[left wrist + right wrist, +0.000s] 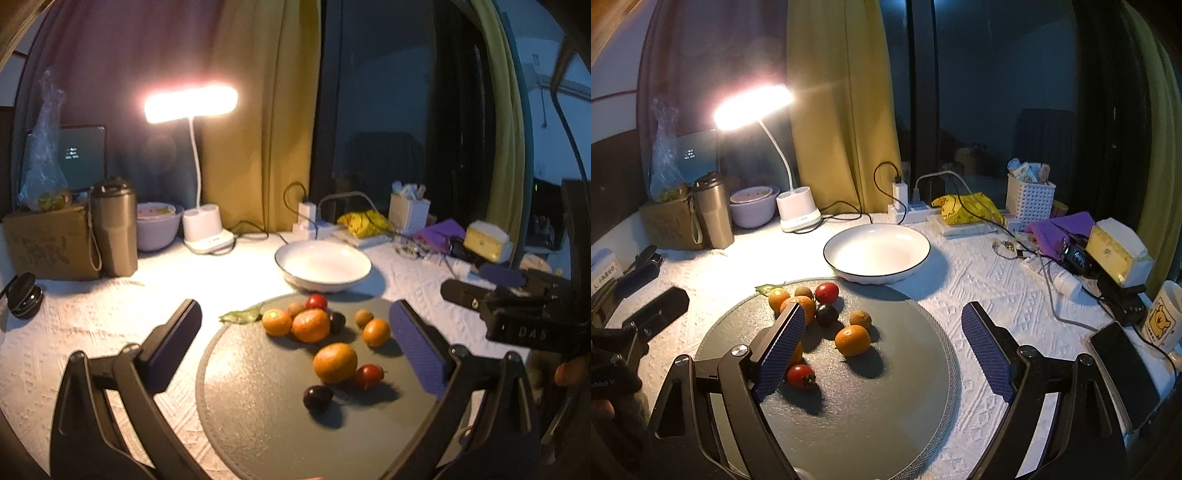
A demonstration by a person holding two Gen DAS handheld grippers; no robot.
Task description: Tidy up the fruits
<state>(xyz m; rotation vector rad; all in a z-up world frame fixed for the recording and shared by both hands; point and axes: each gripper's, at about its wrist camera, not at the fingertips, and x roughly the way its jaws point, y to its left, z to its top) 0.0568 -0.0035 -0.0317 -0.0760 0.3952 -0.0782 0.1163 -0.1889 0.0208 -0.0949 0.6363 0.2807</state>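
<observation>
Grey round mat [871, 406] carries all the fruit — none has reached the white bowl [877, 273], which sits bare just behind the mat on the desk [979, 295]. Judgement: the task is at its very start, nothing sorted yet.

Fruit count on the mat, left wrist view: a far cluster of two oranges [311, 325], a red cherry tomato [316, 301], a dark plum-like fruit [337, 322] and a small brown fruit [295, 308], all touching or nearly so. Just to the right of them, another small brown fruit [364, 318] and a small orange [376, 332]. Nearer the camera, a bigger orange [335, 362] touches a second red tomato [368, 376], and a second dark fruit [317, 398] lies just beside those. A green leaf [242, 316] lies at the mat's far left edge.

Left gripper [295, 347] hovers over the mat with jaws spread wide, holding nothing; the near fruit sits between them. Right gripper [882, 350] is likewise released and empty — its left pad partly hides one orange, so contact there cannot be told.

Left to do, as it looks: all ten pieces, probably moved into the bowl or grouped by kind; which of the two is intended cannot be told. Round fruit may roll on the flat mat if nudged.
</observation>
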